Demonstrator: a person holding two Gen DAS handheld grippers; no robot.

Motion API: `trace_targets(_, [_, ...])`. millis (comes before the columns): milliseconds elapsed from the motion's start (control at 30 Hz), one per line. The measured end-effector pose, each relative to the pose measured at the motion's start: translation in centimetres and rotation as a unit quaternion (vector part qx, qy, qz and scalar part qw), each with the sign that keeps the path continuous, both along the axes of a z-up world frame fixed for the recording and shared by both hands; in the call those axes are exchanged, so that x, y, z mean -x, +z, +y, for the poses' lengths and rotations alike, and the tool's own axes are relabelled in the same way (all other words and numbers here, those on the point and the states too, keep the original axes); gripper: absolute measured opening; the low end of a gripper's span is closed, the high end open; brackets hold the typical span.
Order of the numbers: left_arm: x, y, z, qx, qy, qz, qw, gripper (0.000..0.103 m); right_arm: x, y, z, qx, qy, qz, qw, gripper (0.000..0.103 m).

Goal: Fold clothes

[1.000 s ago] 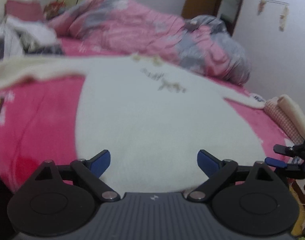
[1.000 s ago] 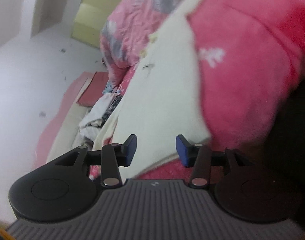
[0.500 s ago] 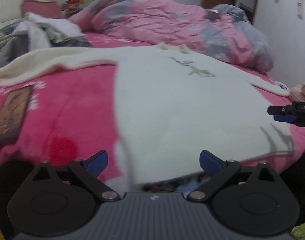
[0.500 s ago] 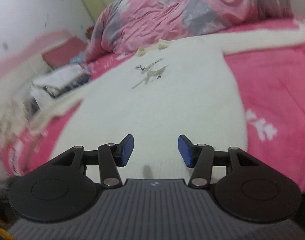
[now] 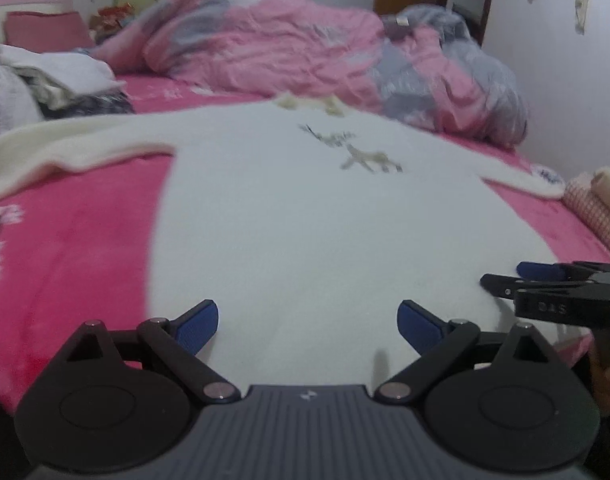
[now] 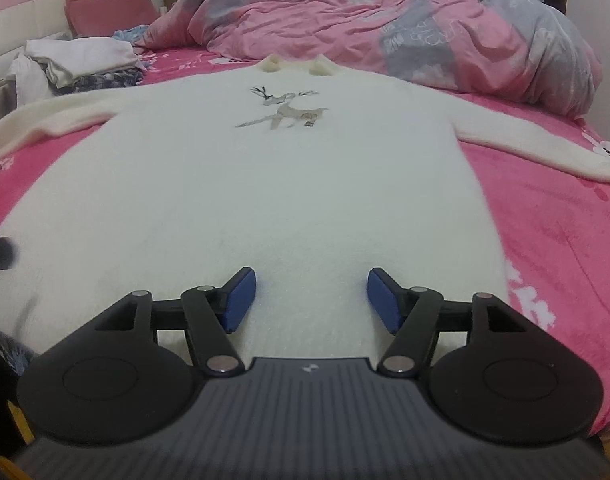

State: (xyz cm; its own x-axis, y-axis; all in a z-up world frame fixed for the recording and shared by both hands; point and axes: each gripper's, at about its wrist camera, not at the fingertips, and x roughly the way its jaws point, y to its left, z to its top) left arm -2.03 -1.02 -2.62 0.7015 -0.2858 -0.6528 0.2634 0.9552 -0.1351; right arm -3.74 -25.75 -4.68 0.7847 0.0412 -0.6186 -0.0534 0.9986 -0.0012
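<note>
The white sweater (image 6: 265,184) lay flat and face up on the pink blanket (image 6: 553,216) of the bed, its reindeer print (image 6: 283,110) toward the far end and both sleeves spread out to the sides. My right gripper (image 6: 311,300) hung over the near hem, its jaws spreading apart, with only the knit showing behind the gap and the blue pads not pressing on it. My left gripper (image 5: 307,326) hovered over the same hem further along, its fingers released and standing wide, nothing pinched between them. In the left wrist view my other gripper's fingers reached in from the right edge, just above the sweater's corner. A rumpled pink and grey duvet (image 6: 385,16) was heaped beyond the collar, and a pile of clothes (image 6: 81,64) sat near the headboard.
</note>
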Motion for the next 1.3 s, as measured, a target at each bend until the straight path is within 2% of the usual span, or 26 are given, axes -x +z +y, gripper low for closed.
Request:
trace_targets(100, [-0.9,-0.8,-1.3,-0.02,0.003,0.011,0.9997,0.103,0.0,0.0,0.0,-0.002,-0.003,0.003,1.0,0.065])
trace_targets(300, [-0.5,-1.3,-2.2,-0.053,0.002,0.008,0.9985,0.103,0.3,0.0,0.0,-0.009,-0.007,0.005,1.0,0.072])
trace_targets(400, [-0.6,-1.1,-2.1,-0.05,0.007,0.016,0.9986,0.103,0.1,0.1,0.2,-0.01,-0.007,0.014,1.0,0.078])
trace_targets(533, [-0.9,-0.8,-1.9,-0.039,0.019,0.03,0.9986,0.103,-0.1,0.1,0.3,-0.008,-0.005,0.018,1.0,0.079])
trace_targets(700, [-1.1,-0.7,-2.1,-0.044,0.023,0.039,0.998,0.103,-0.2,0.1,0.4,-0.008,-0.006,0.019,1.0,0.08])
trace_targets(867, [-1.1,-0.7,-2.4,-0.057,0.025,0.045,0.9971,0.103,-0.4,0.2,0.1,-0.024,-0.003,0.03,0.999,0.093])
trace_targets(900, [-1.2,-0.8,-2.5,-0.059,0.025,0.046,0.9969,0.103,-0.4,0.2,0.1,-0.028,-0.001,0.032,0.999,0.101])
trace_targets(1300, [-1.3,-0.7,-2.5,-0.058,0.027,0.051,0.9966,0.103,-0.4,0.2,0.0,-0.037,0.003,0.043,0.998,0.102])
